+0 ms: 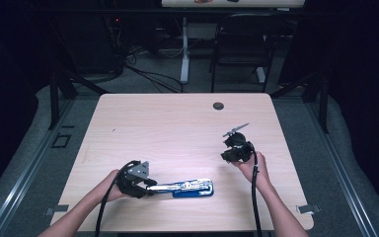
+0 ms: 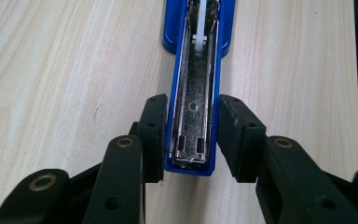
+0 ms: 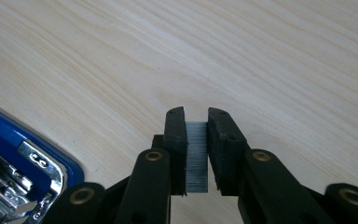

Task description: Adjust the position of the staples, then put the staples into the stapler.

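Observation:
A blue stapler (image 1: pixel 192 187) lies near the table's front edge, opened so its chrome staple channel (image 2: pixel 193 116) faces up. My left gripper (image 1: pixel 150 185) is shut on the near end of the stapler (image 2: pixel 214 56), a pad pressed against each blue side of it. My left gripper (image 2: pixel 191 135) holds it flat on the wood. To the right, above the table, my right gripper (image 1: pixel 227 157) is shut on a grey strip of staples (image 3: pixel 196 156), which stands between its pads. The stapler's blue and chrome end (image 3: pixel 23 163) shows beside my right gripper (image 3: pixel 196 121), at its lower left.
The light wooden table (image 1: pixel 177 123) has a round dark grommet (image 1: pixel 218 105) near its far edge. Beyond the table stand a black chair (image 1: pixel 244 39) and a white desk leg (image 1: pixel 184 49), with cables on the floor.

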Demonstrator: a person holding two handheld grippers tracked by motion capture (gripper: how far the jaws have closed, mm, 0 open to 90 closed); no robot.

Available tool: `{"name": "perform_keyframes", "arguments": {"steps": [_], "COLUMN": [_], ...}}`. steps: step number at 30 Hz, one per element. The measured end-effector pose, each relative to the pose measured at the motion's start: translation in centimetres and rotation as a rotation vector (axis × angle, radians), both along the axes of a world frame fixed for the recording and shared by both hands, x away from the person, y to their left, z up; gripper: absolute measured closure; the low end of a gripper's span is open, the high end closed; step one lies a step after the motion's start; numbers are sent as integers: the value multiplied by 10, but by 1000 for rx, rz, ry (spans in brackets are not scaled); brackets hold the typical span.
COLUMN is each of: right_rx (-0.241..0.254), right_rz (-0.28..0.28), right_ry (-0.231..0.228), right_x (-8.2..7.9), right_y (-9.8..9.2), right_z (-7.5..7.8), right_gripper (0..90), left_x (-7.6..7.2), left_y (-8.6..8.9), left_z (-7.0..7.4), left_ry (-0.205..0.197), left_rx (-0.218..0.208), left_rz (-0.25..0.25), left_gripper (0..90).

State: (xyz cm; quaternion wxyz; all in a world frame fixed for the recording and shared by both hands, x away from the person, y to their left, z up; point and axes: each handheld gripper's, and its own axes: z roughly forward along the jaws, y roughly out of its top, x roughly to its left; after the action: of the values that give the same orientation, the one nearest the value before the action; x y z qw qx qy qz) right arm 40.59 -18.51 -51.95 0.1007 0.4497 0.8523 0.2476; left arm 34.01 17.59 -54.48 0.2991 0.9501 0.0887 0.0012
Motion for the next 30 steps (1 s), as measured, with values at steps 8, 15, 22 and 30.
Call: {"name": "perform_keyframes", "arguments": {"steps": [8,15,22,30], "right_rx": [4,7,3,14], "right_rz": [27,74,134,202], "right_ry": [-2,-23,-36,-45], "right_x": [-4,-10,-17,-23], "right_y": [4,13,21,28], "right_z": [3,8,14,18], "right_gripper": [784,784,784,785], "left_x": [0,1,1,1], "left_y": [0,0,-1,-1], "left_z": [0,1,1,0], "left_ry": [-3,10,7,8], "left_rx": [5,9,12,8], "left_rz": [0,-13,-13,-7], "left_gripper": [639,639,639,638]}}
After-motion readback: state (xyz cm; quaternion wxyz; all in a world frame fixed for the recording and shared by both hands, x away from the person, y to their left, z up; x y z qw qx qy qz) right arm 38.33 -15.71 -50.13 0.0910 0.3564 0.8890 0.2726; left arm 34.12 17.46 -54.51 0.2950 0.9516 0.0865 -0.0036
